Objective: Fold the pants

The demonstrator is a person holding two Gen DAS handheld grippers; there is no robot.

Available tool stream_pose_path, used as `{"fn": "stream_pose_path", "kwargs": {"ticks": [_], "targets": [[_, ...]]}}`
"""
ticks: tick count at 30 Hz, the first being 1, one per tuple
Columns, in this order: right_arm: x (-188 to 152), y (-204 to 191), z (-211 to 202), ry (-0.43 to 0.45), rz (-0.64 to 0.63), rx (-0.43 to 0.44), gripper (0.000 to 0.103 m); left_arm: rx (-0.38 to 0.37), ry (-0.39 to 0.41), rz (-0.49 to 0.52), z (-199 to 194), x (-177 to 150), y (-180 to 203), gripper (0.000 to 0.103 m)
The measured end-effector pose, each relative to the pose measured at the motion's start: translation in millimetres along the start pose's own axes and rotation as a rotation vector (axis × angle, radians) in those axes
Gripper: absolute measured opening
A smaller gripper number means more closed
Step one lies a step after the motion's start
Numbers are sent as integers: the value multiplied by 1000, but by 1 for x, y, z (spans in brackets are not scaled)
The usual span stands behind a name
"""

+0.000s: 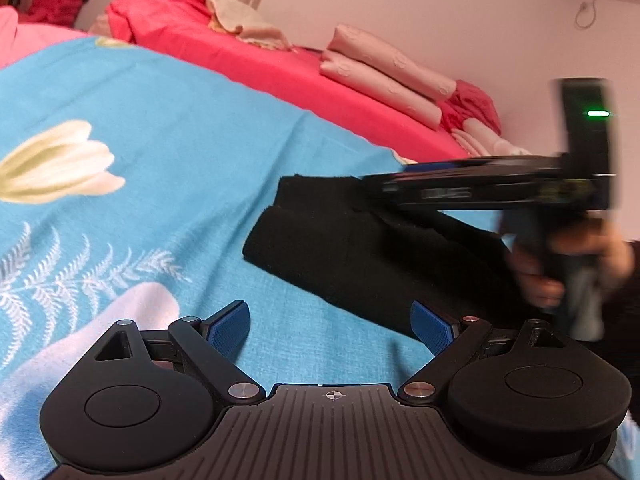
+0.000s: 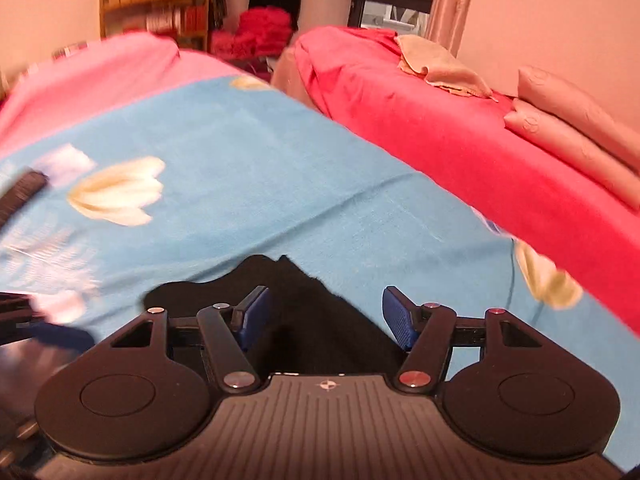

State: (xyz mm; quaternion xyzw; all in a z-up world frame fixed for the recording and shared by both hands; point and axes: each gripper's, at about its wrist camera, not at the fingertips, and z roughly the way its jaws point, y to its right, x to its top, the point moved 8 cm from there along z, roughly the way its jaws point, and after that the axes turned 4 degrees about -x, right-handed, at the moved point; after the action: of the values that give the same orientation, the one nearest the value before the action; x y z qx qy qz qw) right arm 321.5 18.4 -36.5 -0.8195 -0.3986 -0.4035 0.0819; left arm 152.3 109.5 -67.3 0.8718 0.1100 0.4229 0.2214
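The black pants (image 1: 360,248) lie folded in a compact stack on the blue flowered bedspread (image 1: 180,128). My left gripper (image 1: 332,330) is open and empty, low over the spread just short of the stack's near edge. My right gripper (image 2: 326,318) is open, with the pants (image 2: 304,312) lying between and below its blue pads. In the left wrist view the right gripper (image 1: 480,188) shows blurred, lying over the top of the stack, with the hand on its handle at the right.
A second bed with a red sheet (image 1: 280,64) lies beyond, bearing folded pink cloths (image 1: 392,76) and a beige towel (image 2: 440,64). A pink cover (image 2: 100,80) lies at the far left. A shelf (image 2: 160,4) and red bundle stand at the back.
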Motion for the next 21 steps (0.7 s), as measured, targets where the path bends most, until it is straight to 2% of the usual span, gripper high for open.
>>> {"fn": "stream_pose_path", "kwargs": {"ticks": [1, 2, 3, 5, 7, 9, 10, 11, 12, 13, 14, 15, 16, 18, 21], "targets": [[-5, -3, 11, -28, -6, -4, 55, -6, 0, -5, 0, 0, 0, 103], [-10, -7, 22, -71, -10, 1, 25, -9, 4, -6, -1, 0, 0, 103], [-16, -10, 25, -98, -15, 8, 6, -11, 9, -5, -2, 1, 0, 103], [-16, -19, 8, -41, -52, -1, 6, -20, 18, 1, -4, 1, 2, 103], [-5, -28, -31, 68, -37, 86, 6, -27, 21, 7, -5, 1, 4, 103], [10, -19, -66, 182, 79, 179, 6, -27, 20, 12, -5, 1, 5, 103], [13, -9, -71, 206, 178, 248, 6, -25, 20, 15, -5, 1, 6, 103], [8, -3, -61, 159, 249, 302, 6, -22, 20, 17, -5, 0, 6, 103], [-4, -5, -39, 56, 216, 249, 6, -16, 19, 18, -5, 0, 6, 103], [-18, -8, -16, -32, 110, 98, 6, -6, 20, 17, -5, 1, 5, 103], [-28, -12, -2, -68, 16, -20, 7, 1, 22, 13, -5, 1, 4, 103], [-32, -16, 1, -52, 0, -35, 10, 3, 22, 8, -5, 2, 2, 103], [-31, -16, -3, -29, 43, -21, 14, 5, 18, 4, -5, 2, 1, 103], [-25, -12, -21, 8, 168, 30, 41, 24, 8, 2, -2, 4, 0, 103], [-22, 2, -67, 75, 289, 78, 60, 59, 5, 35, -3, 10, 5, 103]]}}
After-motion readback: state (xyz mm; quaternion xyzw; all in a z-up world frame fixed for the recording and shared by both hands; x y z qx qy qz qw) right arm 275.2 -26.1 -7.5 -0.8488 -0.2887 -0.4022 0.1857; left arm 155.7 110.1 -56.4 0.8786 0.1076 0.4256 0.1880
